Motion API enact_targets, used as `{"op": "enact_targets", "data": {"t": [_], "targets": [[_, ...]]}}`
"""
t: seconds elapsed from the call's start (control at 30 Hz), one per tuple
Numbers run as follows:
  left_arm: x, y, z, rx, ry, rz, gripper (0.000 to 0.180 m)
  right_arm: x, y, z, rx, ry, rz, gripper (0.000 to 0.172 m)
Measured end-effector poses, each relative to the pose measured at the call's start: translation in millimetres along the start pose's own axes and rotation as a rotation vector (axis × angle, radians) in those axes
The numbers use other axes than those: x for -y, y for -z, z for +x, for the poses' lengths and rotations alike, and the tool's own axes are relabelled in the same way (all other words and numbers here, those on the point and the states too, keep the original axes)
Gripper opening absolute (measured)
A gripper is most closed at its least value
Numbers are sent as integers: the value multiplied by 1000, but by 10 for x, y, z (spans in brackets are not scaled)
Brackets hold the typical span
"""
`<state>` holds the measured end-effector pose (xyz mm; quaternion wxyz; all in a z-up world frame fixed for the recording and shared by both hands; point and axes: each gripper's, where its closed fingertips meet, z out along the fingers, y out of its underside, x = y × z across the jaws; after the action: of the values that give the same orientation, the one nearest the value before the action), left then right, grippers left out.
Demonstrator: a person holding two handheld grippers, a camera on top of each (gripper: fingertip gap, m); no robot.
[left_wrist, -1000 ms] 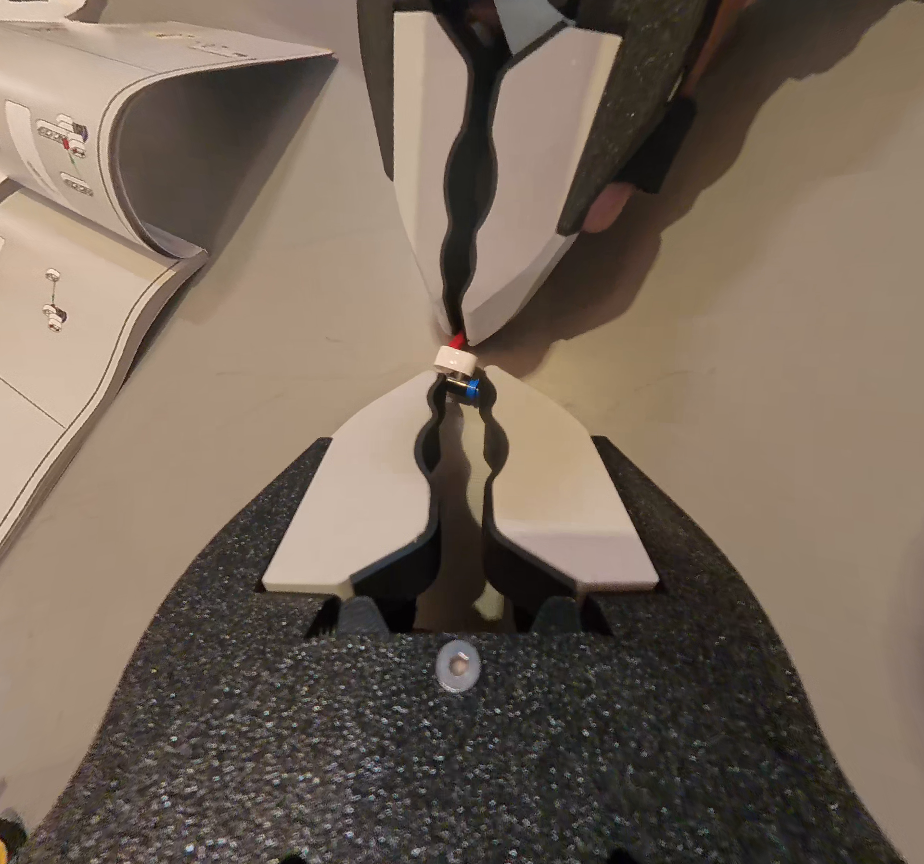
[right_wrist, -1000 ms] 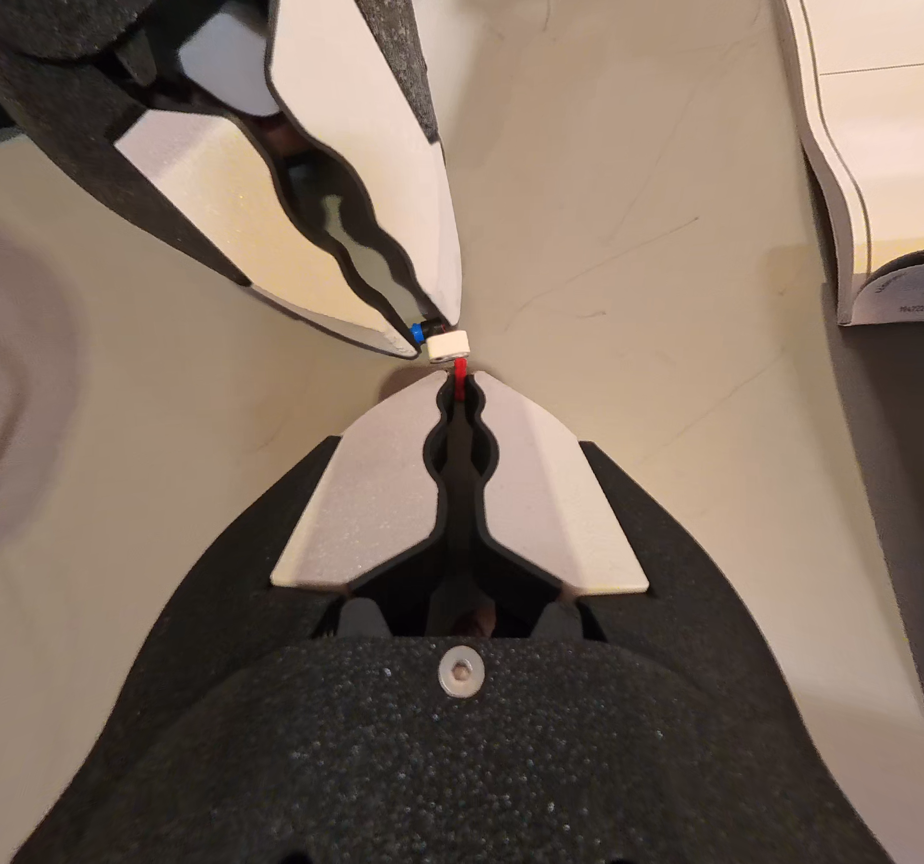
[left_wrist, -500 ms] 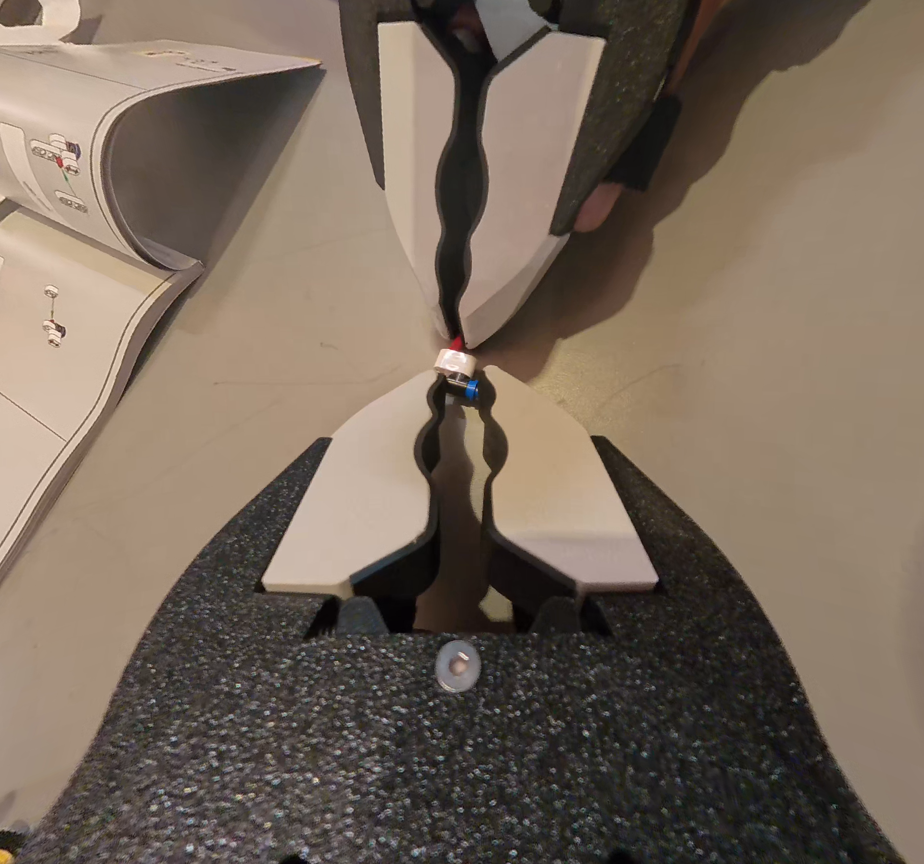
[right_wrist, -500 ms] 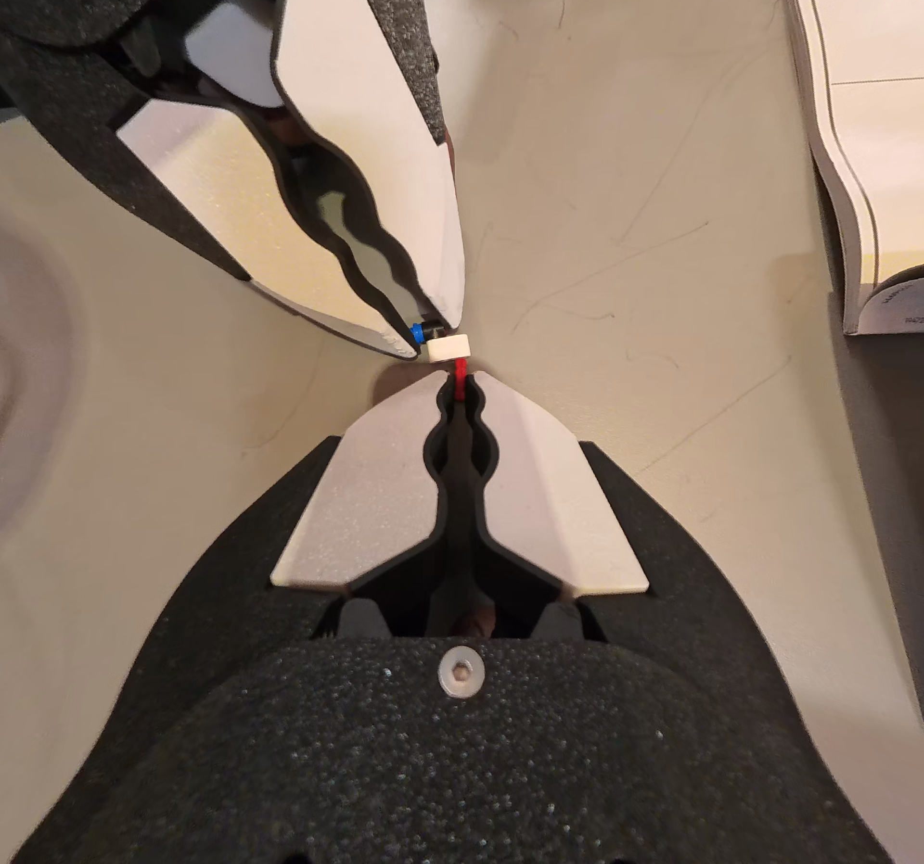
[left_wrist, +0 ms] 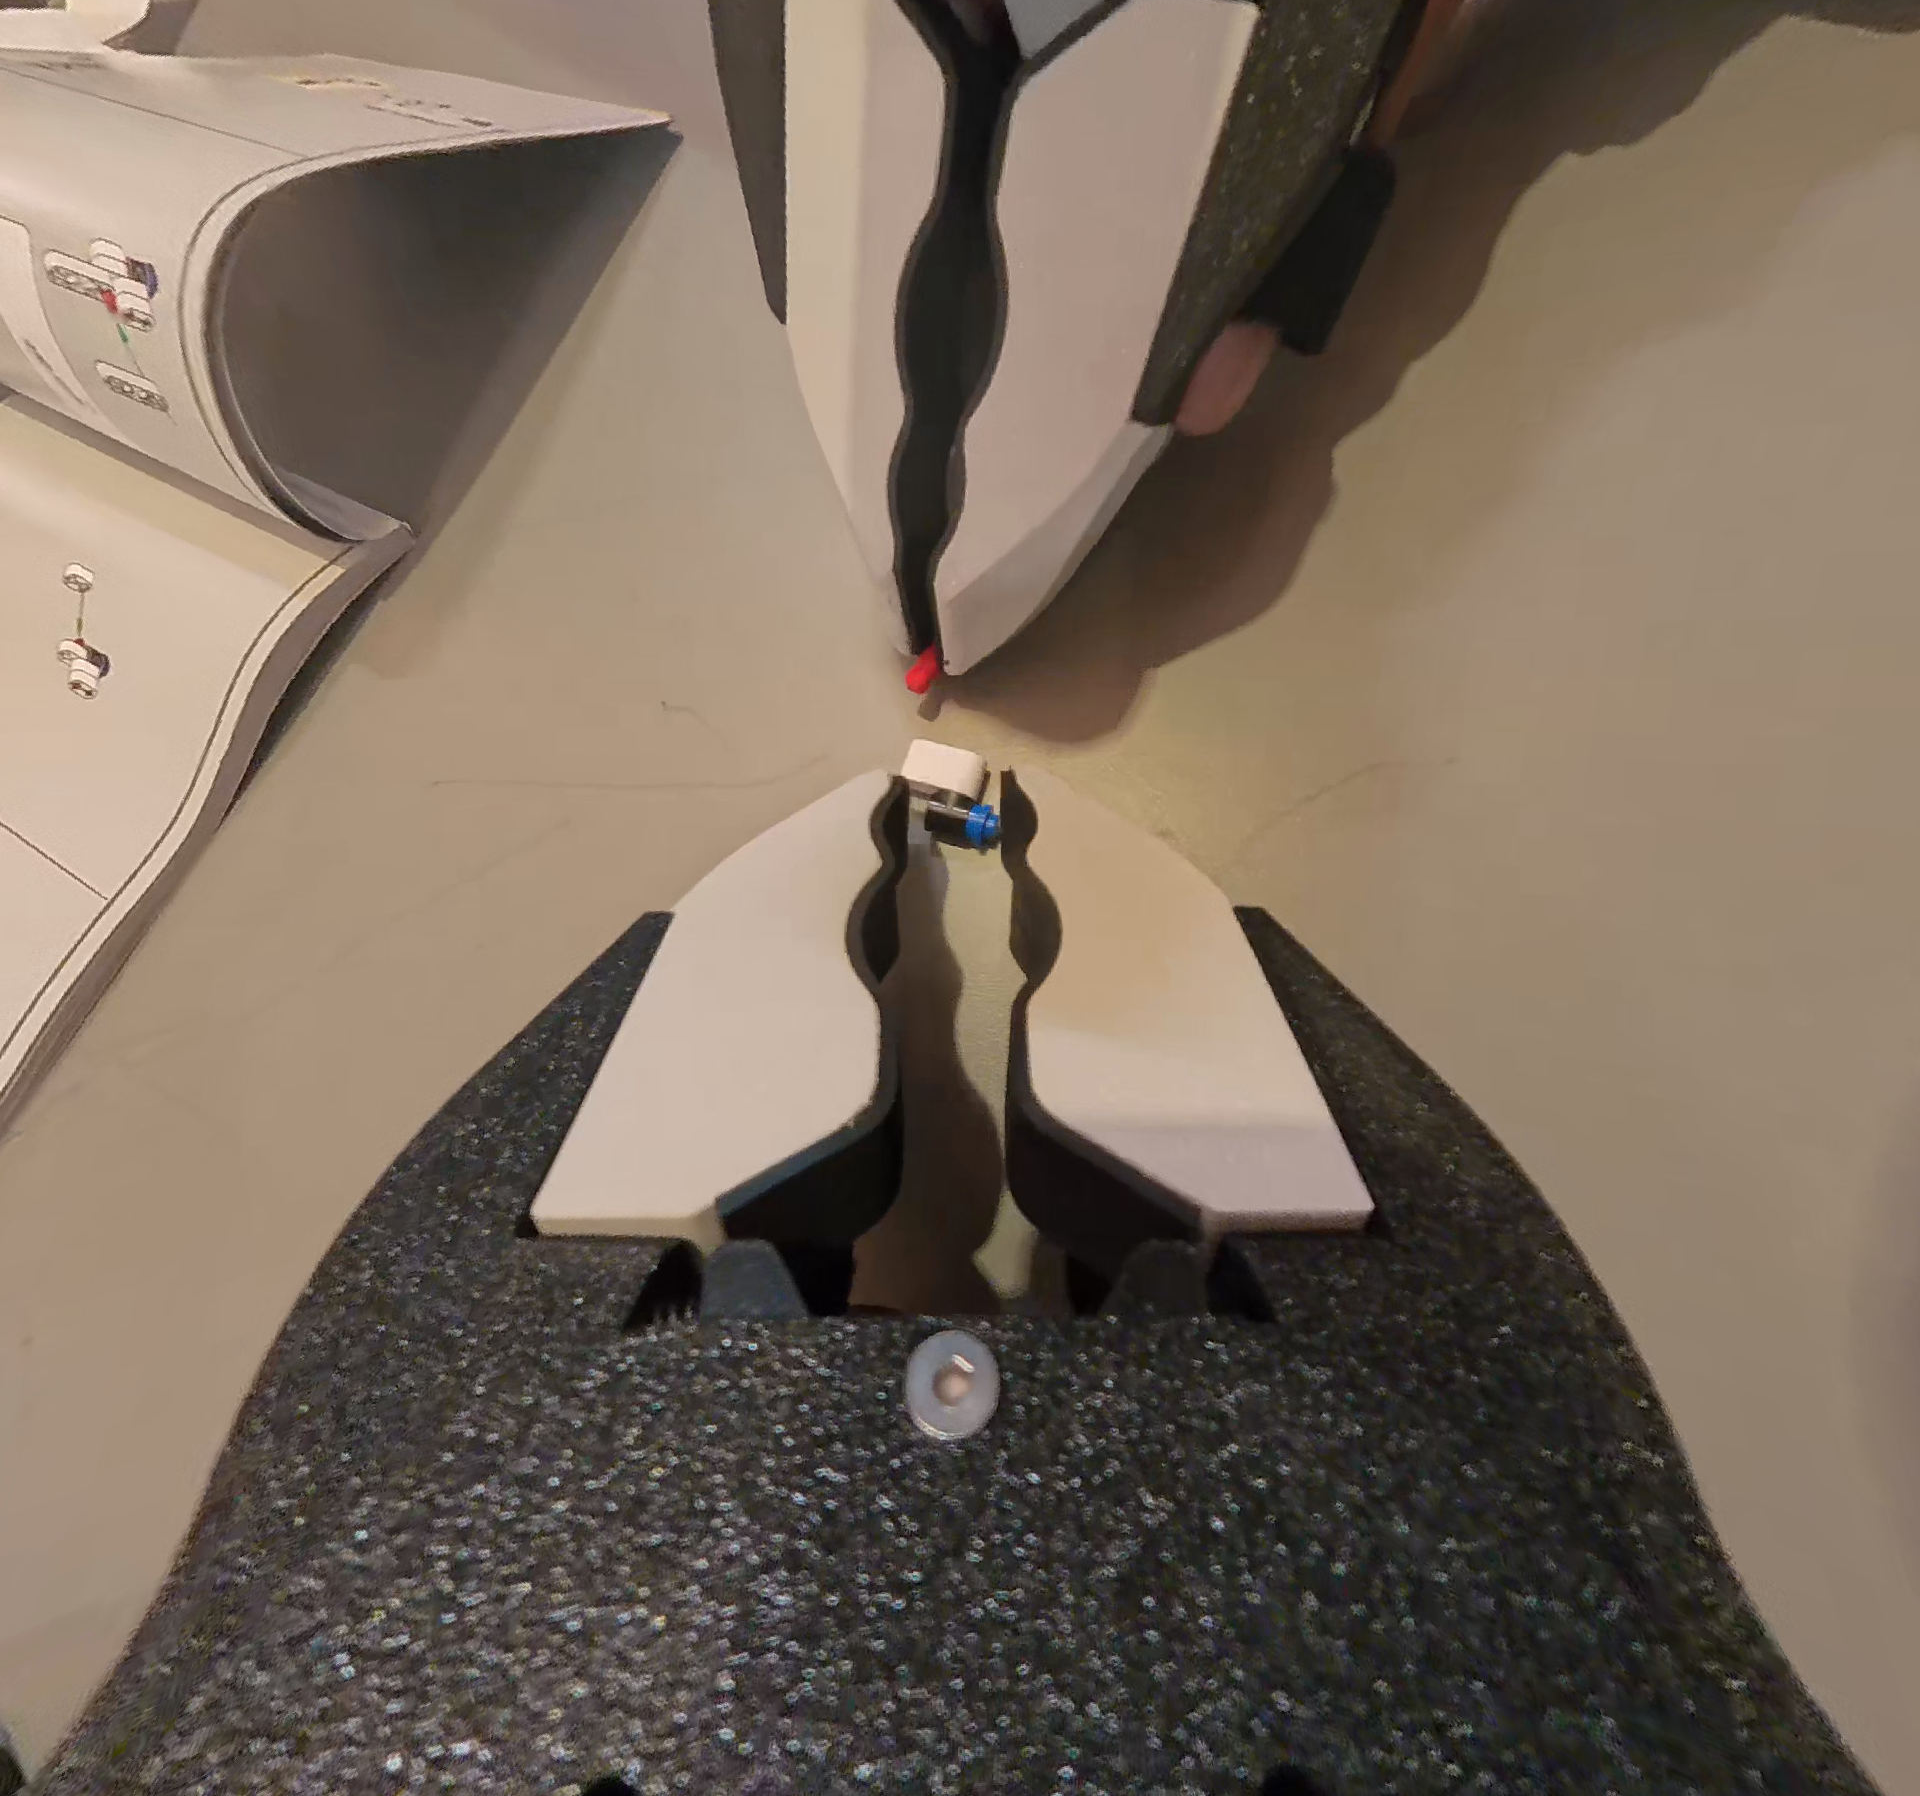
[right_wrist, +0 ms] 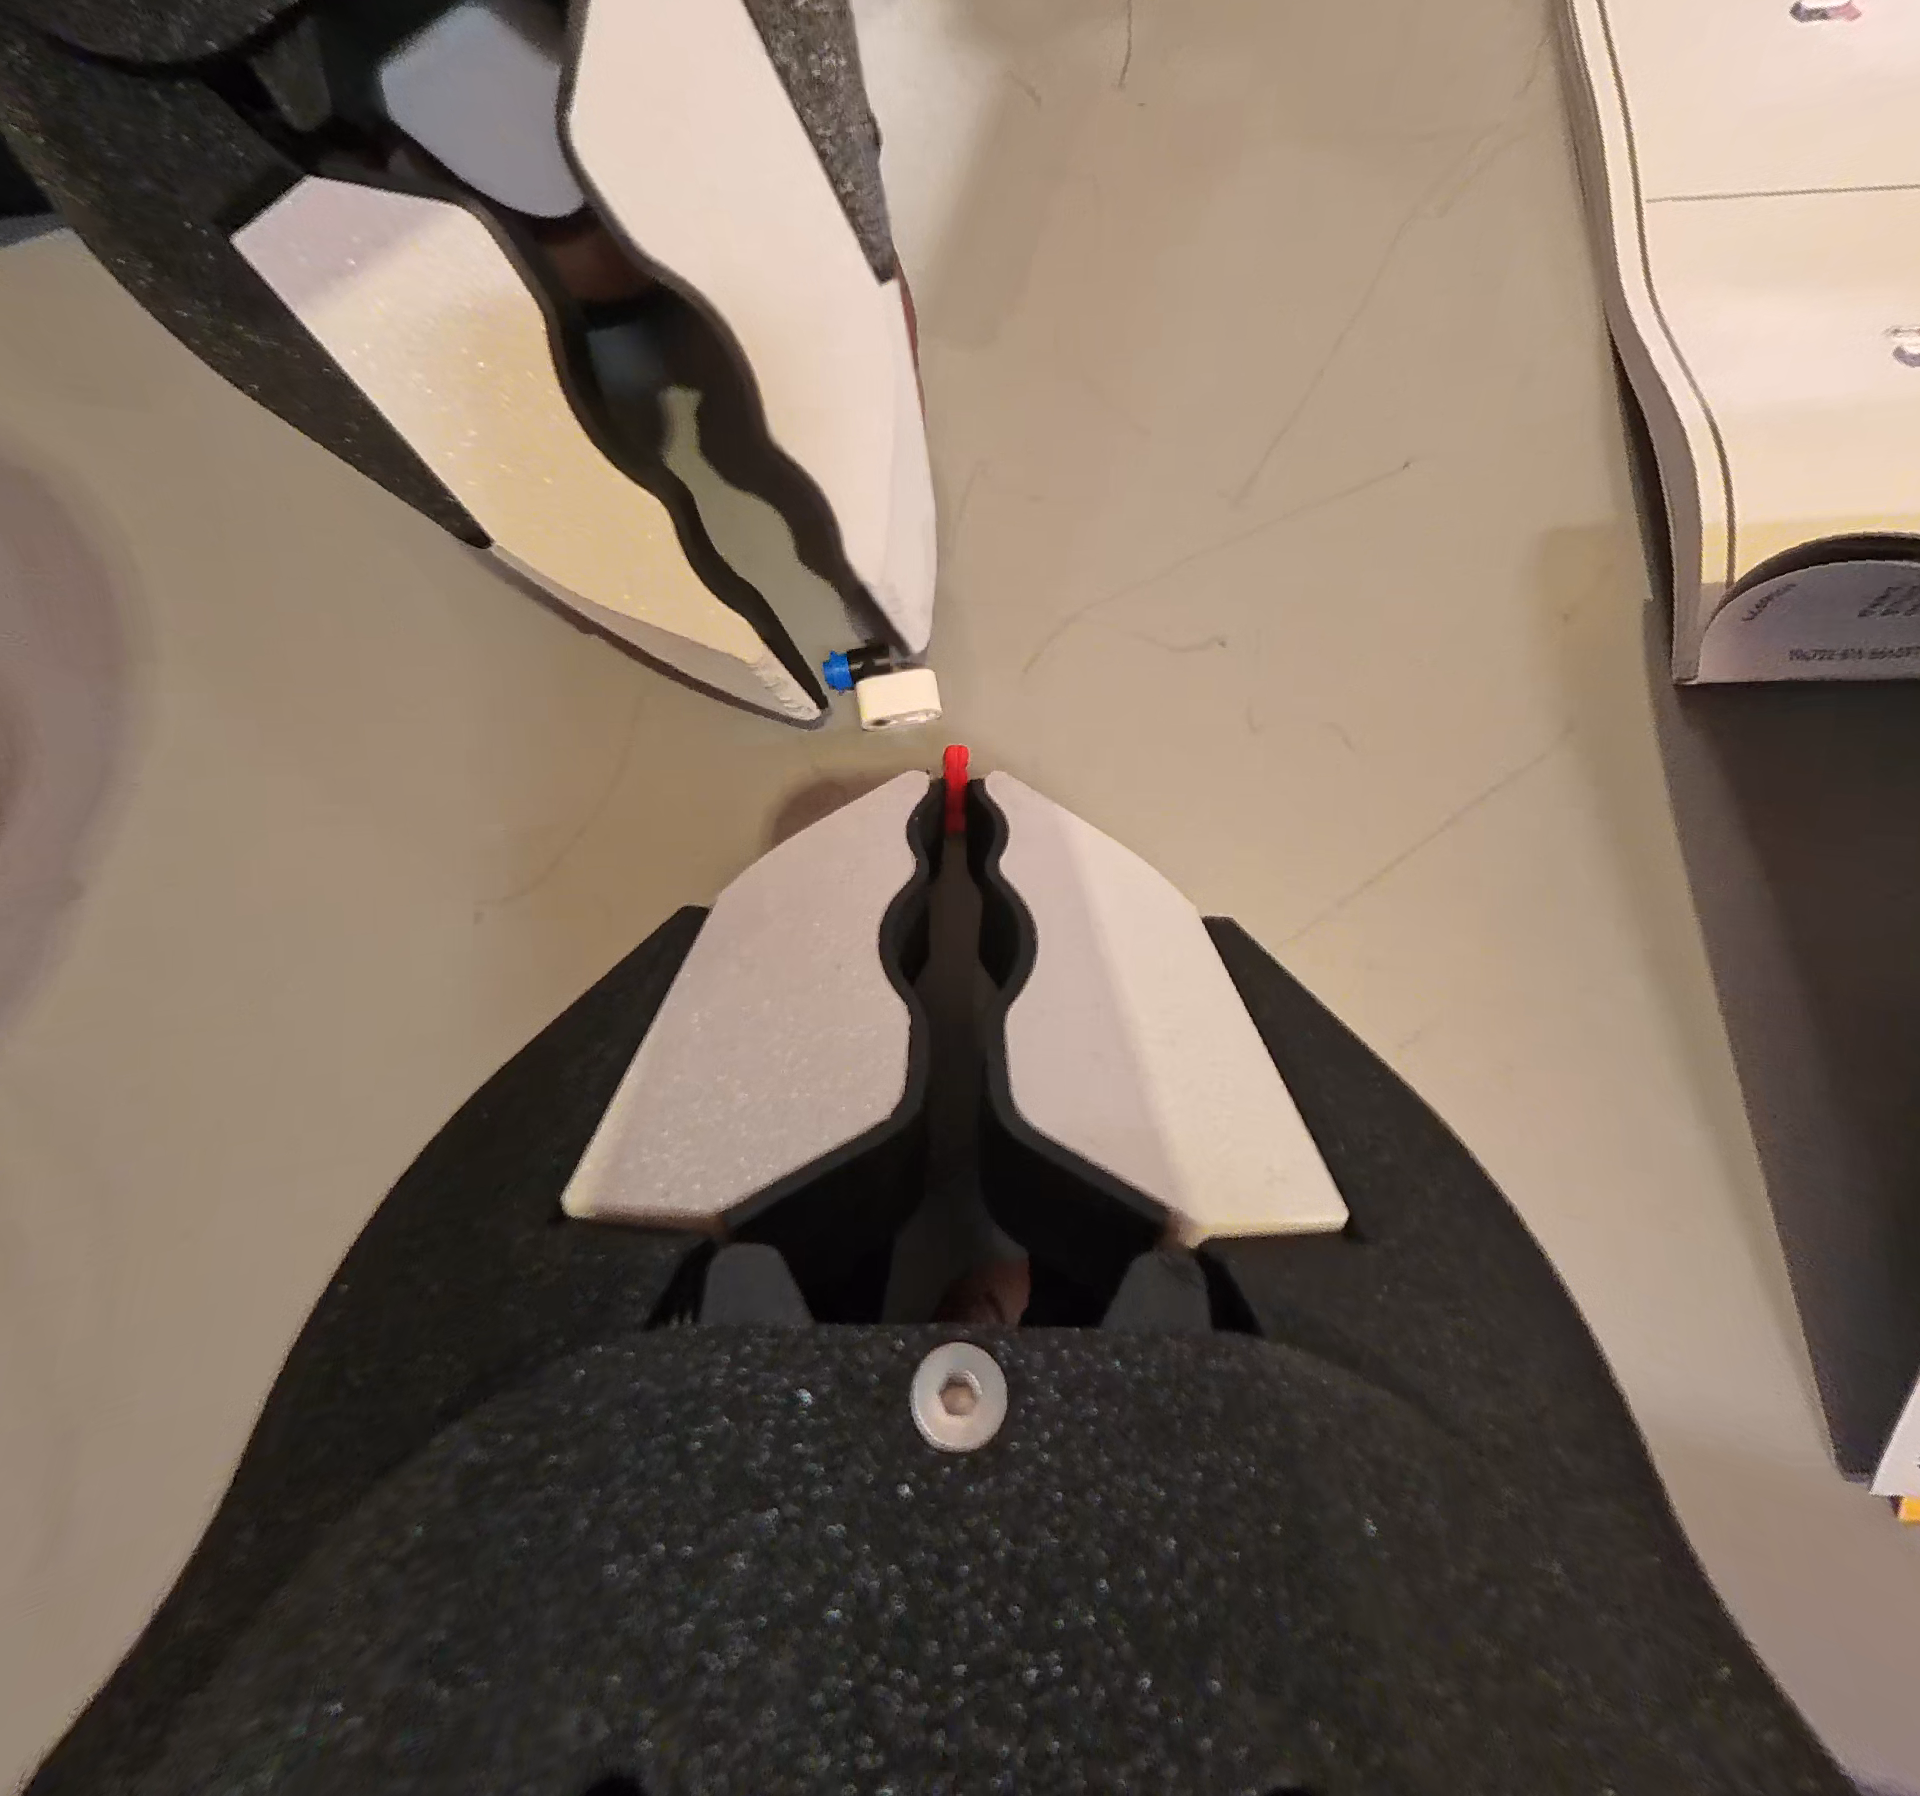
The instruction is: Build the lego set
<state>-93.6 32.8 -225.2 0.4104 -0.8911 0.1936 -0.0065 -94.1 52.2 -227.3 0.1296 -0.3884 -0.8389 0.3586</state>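
On a beige bench (right_wrist: 1299,396) with an open booklet (left_wrist: 208,312) at upper left, the right gripper (right_wrist: 954,778) pinches a red pin (right_wrist: 953,790) pointing at the white block (right_wrist: 900,693) just beyond, seemingly loose in the spread left gripper (left_wrist: 948,790).

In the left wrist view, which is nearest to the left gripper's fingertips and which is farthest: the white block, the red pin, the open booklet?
1. White block: right at the tips of the left gripper.
2. Red pin: just ahead, in the right gripper.
3. Open booklet: far off to the left, on the table.
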Motion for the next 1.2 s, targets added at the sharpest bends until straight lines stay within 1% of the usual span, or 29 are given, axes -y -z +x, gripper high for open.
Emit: {"op": "enact_targets", "data": {"t": [0.07, 0.17, 0.27, 0.33, 0.5, 0.6, 0.93, 1.2], "targets": [[55, 30, -26, 4, 34, 35, 18, 20, 6, -8, 1, 16, 12, 3], [198, 125, -105, 18, 105, 125, 17, 62, 24, -24, -2, 68, 43, 3], [263, 191, -106, -29, 179, 177, 16, 108, 38, -32, -15, 130, 84, 3], [256, 189, -96, -51, 209, 179, 15, 132, 41, -39, -26, 164, 105, 3], [206, 158, -88, -50, 205, 158, 10, 212, 64, -121, -39, 251, 151, 3], [188, 146, -55, -81, 227, 147, 10, 252, 80, -137, -73, 308, 169, 3], [203, 153, -12, -169, 346, 165, 10, 258, 73, -146, -167, 456, 166, 3], [208, 154, 13, -192, 366, 172, 4, 286, 80, -171, -199, 513, 183, 3]]}}
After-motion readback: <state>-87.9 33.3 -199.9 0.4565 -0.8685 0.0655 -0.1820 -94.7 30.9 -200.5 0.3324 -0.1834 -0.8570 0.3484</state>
